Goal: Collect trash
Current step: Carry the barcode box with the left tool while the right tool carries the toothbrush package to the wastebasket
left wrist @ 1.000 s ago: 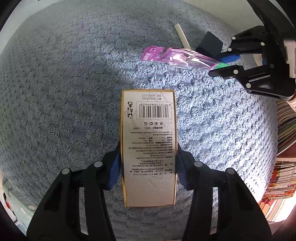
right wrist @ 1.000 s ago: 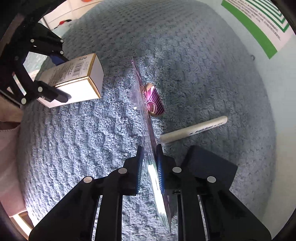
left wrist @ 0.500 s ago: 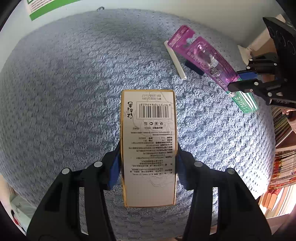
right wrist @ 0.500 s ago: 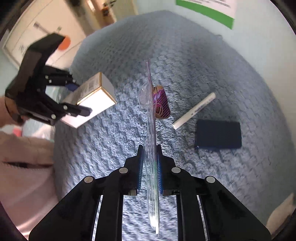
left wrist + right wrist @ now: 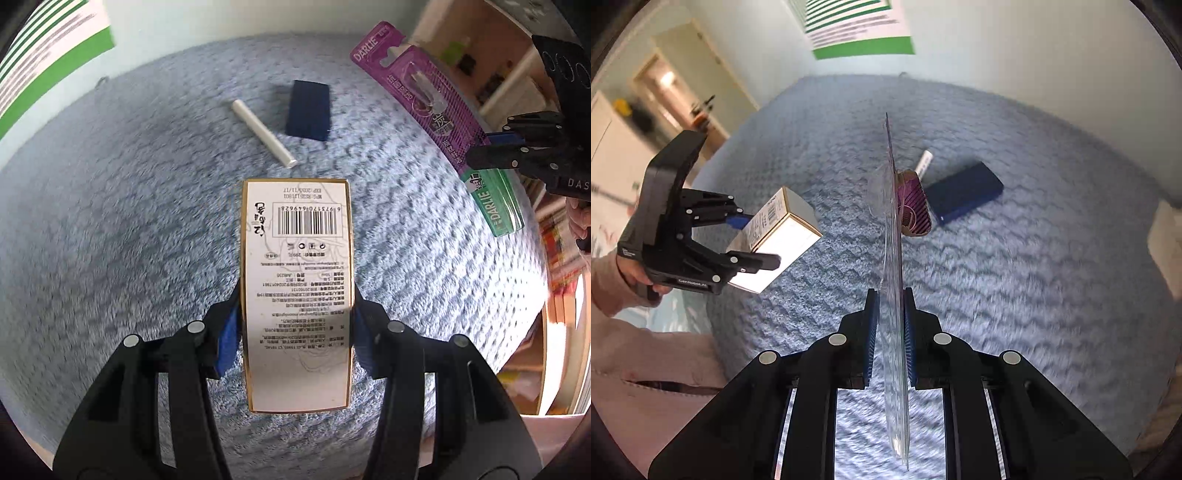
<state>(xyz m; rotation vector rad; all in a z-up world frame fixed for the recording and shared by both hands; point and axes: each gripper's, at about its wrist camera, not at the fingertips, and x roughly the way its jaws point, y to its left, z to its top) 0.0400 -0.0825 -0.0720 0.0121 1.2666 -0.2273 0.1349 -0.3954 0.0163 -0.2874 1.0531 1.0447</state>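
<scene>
A white, gold-edged cardboard box [image 5: 295,295] is clamped by the left gripper [image 5: 295,328] above the blue textured mat [image 5: 110,258]. At 2 o'clock, a purple-and-green toothbrush blister pack [image 5: 436,114] is pinched by the right gripper [image 5: 889,332]; its contents are blurred. A white tube [image 5: 263,133] and dark blue flat box [image 5: 308,110] lie at 12 o'clock.

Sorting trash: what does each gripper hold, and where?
Left gripper: white box, by its long sides. Right gripper: toothbrush pack, near its green end.

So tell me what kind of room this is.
Probably a room in a home, perhaps a bedroom or study. A blue textured blanket covers a wide surface against the wall, shelves of books stand beside it, and a doorway opens onto another room.
</scene>
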